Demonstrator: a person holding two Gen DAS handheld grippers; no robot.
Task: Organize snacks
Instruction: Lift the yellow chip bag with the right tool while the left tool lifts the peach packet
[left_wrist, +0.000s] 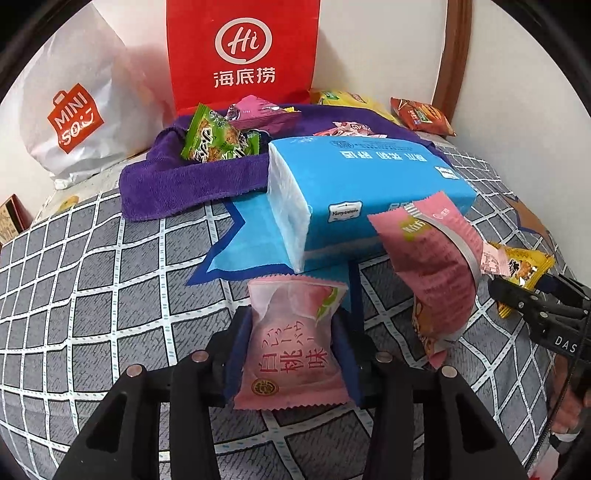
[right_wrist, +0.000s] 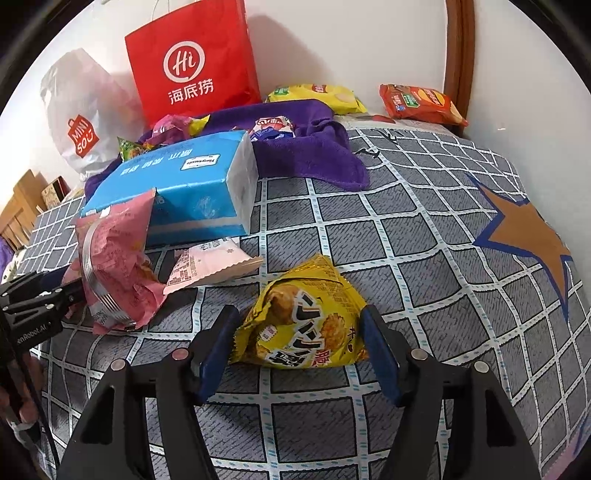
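Jaws clamping pink snack packet (left_wrist: 291, 347); towel (left_wrist: 177, 181) cradling snacks.

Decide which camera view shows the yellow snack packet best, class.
The right wrist view: the yellow snack packet lies whole between the right tongs. The left wrist view catches only its corner beyond a pink wrapper.
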